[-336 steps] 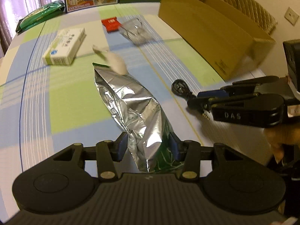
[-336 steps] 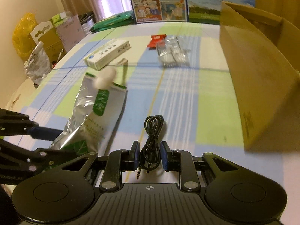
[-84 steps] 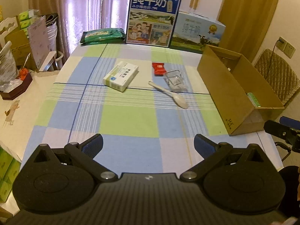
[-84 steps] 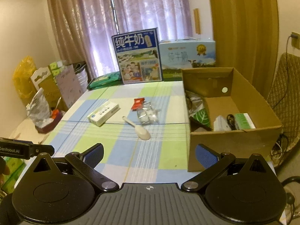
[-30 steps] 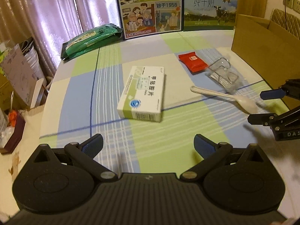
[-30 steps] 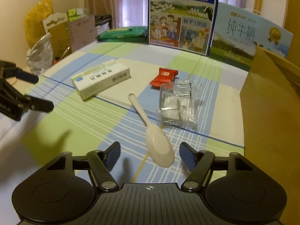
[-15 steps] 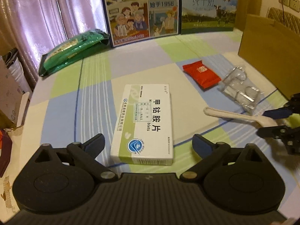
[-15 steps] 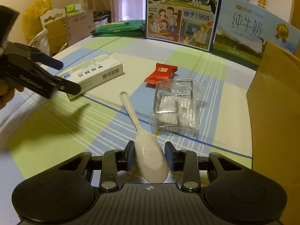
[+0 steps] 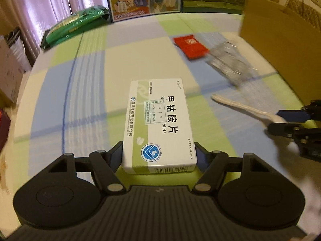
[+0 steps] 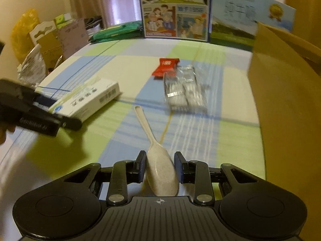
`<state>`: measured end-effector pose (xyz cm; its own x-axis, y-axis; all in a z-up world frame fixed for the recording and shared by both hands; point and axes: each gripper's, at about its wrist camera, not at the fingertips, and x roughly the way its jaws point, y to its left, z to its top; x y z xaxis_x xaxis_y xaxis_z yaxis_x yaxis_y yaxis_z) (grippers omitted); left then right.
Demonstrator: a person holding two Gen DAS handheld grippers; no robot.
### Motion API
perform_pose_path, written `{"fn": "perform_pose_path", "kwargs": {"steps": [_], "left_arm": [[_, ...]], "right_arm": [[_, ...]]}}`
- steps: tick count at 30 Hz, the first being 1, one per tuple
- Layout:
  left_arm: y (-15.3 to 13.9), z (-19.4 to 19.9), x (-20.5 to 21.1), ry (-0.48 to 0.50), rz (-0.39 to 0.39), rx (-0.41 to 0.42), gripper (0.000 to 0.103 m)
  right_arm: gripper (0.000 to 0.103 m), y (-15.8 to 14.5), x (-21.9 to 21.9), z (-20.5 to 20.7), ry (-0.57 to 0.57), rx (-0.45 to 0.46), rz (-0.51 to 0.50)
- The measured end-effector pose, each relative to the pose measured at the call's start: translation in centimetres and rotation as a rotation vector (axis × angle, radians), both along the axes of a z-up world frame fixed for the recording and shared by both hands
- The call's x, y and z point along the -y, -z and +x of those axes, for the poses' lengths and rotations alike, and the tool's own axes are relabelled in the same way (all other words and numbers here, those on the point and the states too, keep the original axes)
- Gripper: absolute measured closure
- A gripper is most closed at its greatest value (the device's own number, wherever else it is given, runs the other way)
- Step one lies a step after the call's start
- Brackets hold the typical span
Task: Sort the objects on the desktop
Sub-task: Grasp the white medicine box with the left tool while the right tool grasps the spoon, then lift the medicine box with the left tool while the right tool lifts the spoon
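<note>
The light, stiff box [image 9: 159, 124] is clamped at its near end by the left gripper [image 9: 159, 156]; the spoon [image 10: 158, 160], probably slippery, is pinched at its bowl by the right gripper [image 10: 160, 169].

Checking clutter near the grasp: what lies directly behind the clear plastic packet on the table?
A red snack packet lies just behind the clear plastic packet, its near end overlapped by the clear one. Whether anything sits under that overlap cannot be seen; the view is blurred.
</note>
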<state>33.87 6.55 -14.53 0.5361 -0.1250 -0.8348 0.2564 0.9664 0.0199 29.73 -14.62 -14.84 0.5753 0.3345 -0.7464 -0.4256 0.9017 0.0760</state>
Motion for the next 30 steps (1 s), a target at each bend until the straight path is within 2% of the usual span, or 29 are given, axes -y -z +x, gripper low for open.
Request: {"fn": "perform_pose_path", "kwargs": {"steps": [6, 10, 11, 13, 14, 16, 20, 23, 28, 30], "left_arm": [[-1.2, -7.2, 3.6, 0.055, 0.002, -0.035, 0.036], [-1.2, -11.0, 5.0, 0.072, -0.016, -0.030, 0.036], [-1.2, -11.8, 5.1, 0.068, -0.029, -0.031, 0.035], [-1.0, -12.8, 4.9, 0.044, -0.051, -0.041, 0.035], [-0.9, -13.2, 4.8, 0.034, -0.054, -0.043, 0.035], [-1.0, -13.7, 4.7, 0.014, -0.050, -0.045, 0.035], [-1.4, -14.3, 4.3, -0.015, -0.064, -0.032, 0.035], [-1.6, -14.2, 4.4, -0.012, -0.057, -0.020, 0.034], [-1.4, -13.6, 4.5, -0.012, -0.057, -0.006, 0.027], [-1.2, -13.2, 4.5, -0.011, -0.048, -0.009, 0.026]], "right_arm": [[0.076, -1.1, 2.3, -6.1, 0.030, -0.036, 0.023], [0.075, -1.3, 3.7, -9.3, 0.023, -0.047, 0.039], [0.073, -1.2, 3.9, -9.9, 0.012, -0.055, 0.034], [0.062, -1.0, 4.1, -11.1, -0.018, -0.053, 0.006], [0.054, -0.9, 4.2, -11.7, -0.030, -0.044, -0.010], [0.050, -0.8, 4.2, -12.4, -0.053, -0.029, -0.023], [0.050, -0.6, 3.7, -13.2, -0.086, 0.025, -0.078], [0.049, -0.3, 3.6, -13.0, -0.085, 0.044, -0.081], [0.050, 0.3, 3.8, -12.0, -0.080, 0.019, -0.068], [0.055, 0.4, 3.9, -11.8, -0.081, 0.014, -0.066]]}}
